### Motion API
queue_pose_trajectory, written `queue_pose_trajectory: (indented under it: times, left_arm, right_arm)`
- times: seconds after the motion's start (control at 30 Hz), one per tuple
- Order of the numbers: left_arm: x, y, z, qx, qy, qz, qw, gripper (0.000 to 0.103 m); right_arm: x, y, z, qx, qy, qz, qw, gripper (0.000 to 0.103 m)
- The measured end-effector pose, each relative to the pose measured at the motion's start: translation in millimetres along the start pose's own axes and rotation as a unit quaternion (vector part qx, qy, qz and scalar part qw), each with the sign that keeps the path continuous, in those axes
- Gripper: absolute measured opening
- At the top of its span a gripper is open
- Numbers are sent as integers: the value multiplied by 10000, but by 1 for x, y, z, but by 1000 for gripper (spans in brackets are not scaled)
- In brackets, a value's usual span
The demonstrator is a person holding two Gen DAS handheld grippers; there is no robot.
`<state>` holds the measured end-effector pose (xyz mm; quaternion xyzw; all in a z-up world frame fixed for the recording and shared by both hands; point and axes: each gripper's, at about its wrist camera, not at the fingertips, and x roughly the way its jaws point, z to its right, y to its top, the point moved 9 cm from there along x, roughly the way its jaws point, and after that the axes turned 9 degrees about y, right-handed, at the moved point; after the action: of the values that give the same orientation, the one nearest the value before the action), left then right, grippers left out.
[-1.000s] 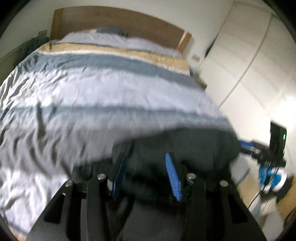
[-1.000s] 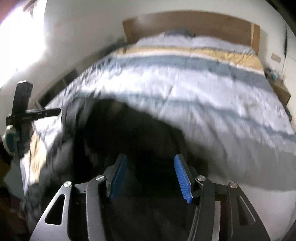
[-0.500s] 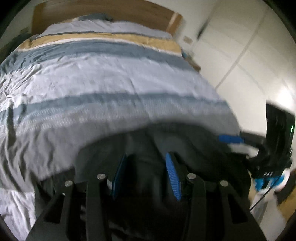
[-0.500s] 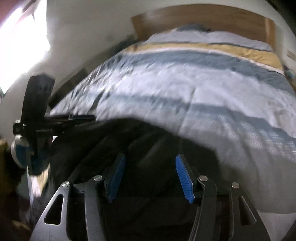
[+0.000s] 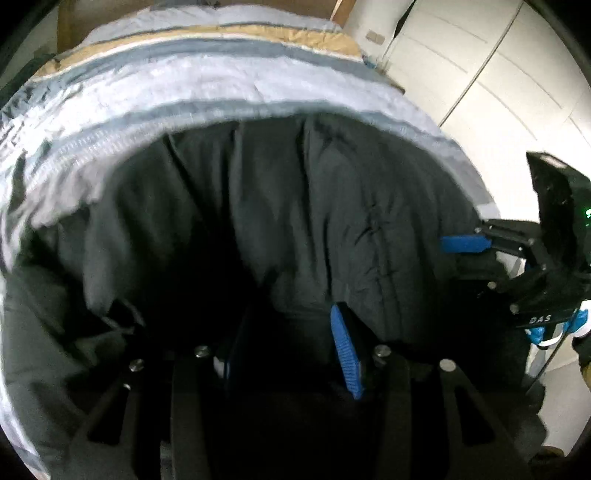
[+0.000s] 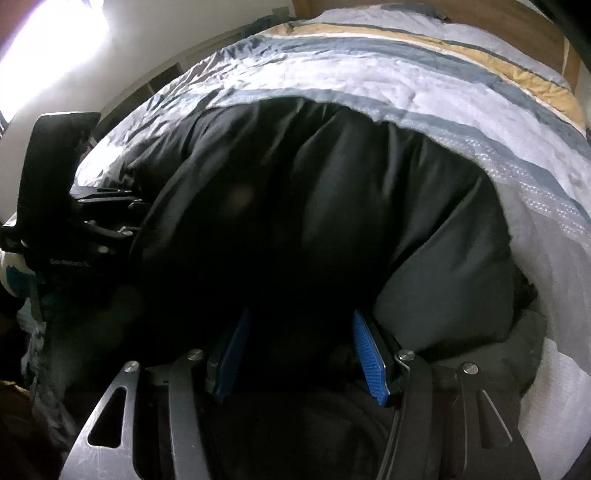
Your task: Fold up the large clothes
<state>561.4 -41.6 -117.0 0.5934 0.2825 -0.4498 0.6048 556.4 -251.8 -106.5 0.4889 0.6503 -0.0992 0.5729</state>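
Bed (image 5: 229, 85) under a striped grey, white and tan duvet fills the space ahead of both grippers, reaching up to a wooden headboard (image 6: 517, 14). Spread over its near end, directly in front of and beneath the fingers, lies a large black padded jacket (image 5: 295, 206). Left gripper (image 5: 291, 350) has bunched black fabric clamped between its blue pads; right gripper (image 6: 306, 350) likewise pinches a thick fold of the jacket
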Motion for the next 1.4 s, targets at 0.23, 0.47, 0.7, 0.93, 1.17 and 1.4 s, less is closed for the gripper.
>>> queue_pose_trajectory:
  times: [0.23,0.47,0.7,0.93,1.17,1.4]
  left_arm:
    - [-49,60,-25,-124,-7,585,9982,43]
    - [-14,115,-38,-220,213,621,9976,43]
    - [38,90,-19,98,342,189,9992,44]
    - [33,18,5,694,489,-267,9960,43]
    - [42,3,-1,699,878,-49,9937,44]
    - [39,14,-2,596,849,-61,9946,45]
  right_arm:
    - [-51,31,5,-10,-116,473,9988,56]
    - [-57,86,38,103,-452,926,9946,59]
    - [2,91,39,230,-329,584,9975,60]
    - [32,29,-1,-50,-133,-140,9998,62]
    - [24,8,5,64,-240,-26,9997,62]
    - [36,19,12,222,-453,-107,9987,61]
